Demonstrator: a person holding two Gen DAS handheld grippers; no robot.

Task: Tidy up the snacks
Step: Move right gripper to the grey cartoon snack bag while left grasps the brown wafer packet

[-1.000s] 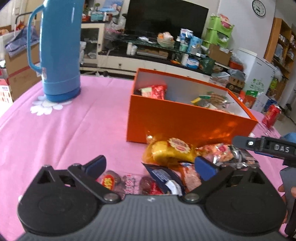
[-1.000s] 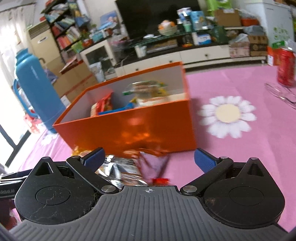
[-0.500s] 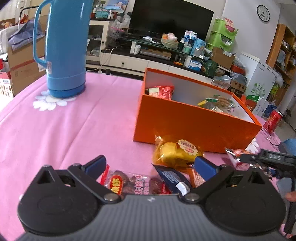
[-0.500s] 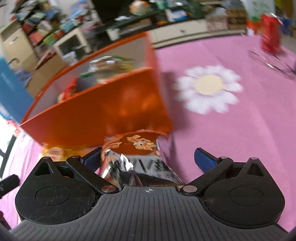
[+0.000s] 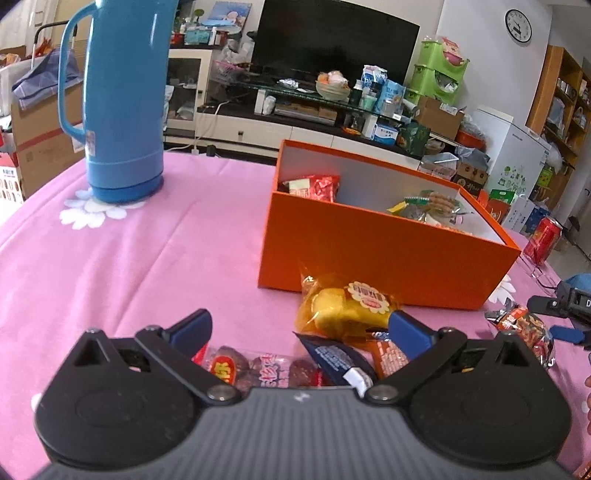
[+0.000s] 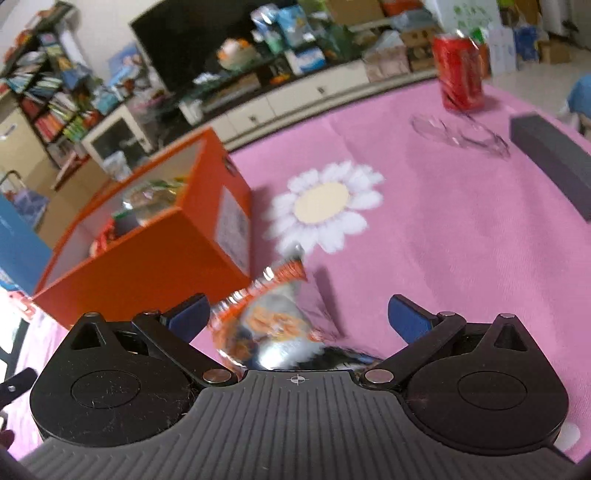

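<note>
Roughly midway, several snacks are already lying inside the orange box (image 5: 384, 254); a yellow cake packet (image 5: 345, 308) and others are waiting just before it under the open left hand-held gripper (image 5: 299, 326); the right hand-held gripper (image 6: 297, 314), jaws spread, is straddling a foil snack bag (image 6: 273, 325) beside the box's corner.

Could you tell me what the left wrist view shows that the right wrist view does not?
Only the left wrist view shows the whole blue thermos, the yellow cake packet and the wall clock. Only the right wrist view shows the large daisy print and the dark flat box. Both show the orange box, the red can and the silvery snack bag.
</note>
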